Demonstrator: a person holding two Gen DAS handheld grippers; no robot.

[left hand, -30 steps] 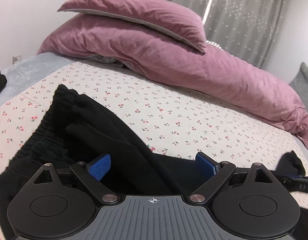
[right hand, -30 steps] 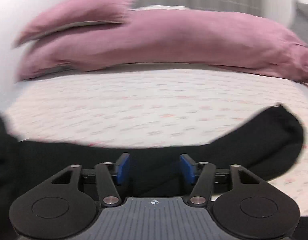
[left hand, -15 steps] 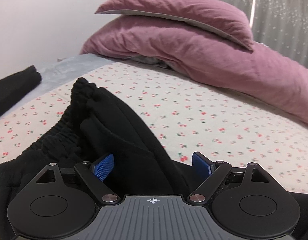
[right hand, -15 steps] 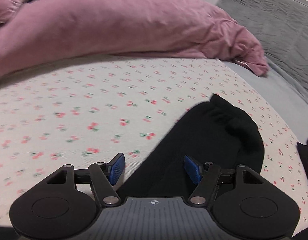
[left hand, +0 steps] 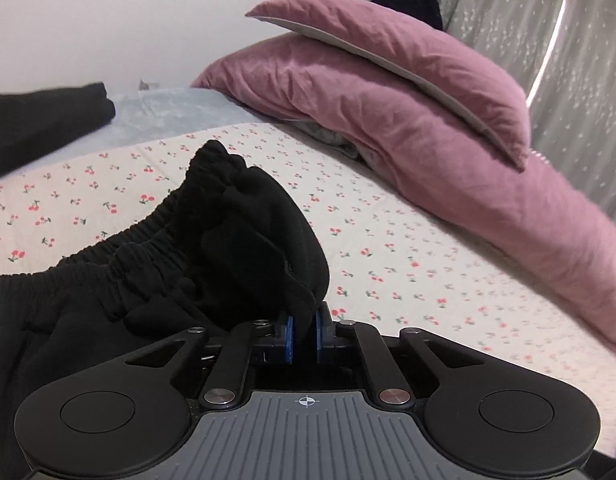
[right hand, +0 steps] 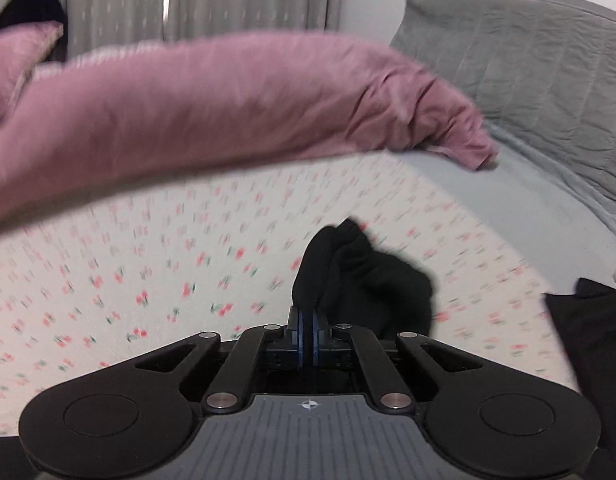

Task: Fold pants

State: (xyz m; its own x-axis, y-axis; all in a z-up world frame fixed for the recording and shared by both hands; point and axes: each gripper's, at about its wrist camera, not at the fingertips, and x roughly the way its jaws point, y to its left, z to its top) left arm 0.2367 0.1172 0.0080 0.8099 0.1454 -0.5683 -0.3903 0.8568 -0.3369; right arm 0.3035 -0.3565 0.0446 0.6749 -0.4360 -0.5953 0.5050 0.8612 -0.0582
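Now my left hand-held gripper (left hand: 302, 334) has just closed on the pants (left hand: 155, 280) near the waistband, my right hand-held gripper (right hand: 307, 330) on the cuff, over the bed (left hand: 408, 264). Thin pinches may slip when lifted, ruining the fold.

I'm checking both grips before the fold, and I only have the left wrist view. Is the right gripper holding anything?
Observer: Yes. The right gripper is shut on black fabric, the leg end of the pants.
Operator: Anything lying past that end?
Observer: A grey quilted pillow sits beyond the pink duvet.
Operator: More clothes near it?
Observer: Another dark garment lies at the right edge, on the cherry-print sheet.
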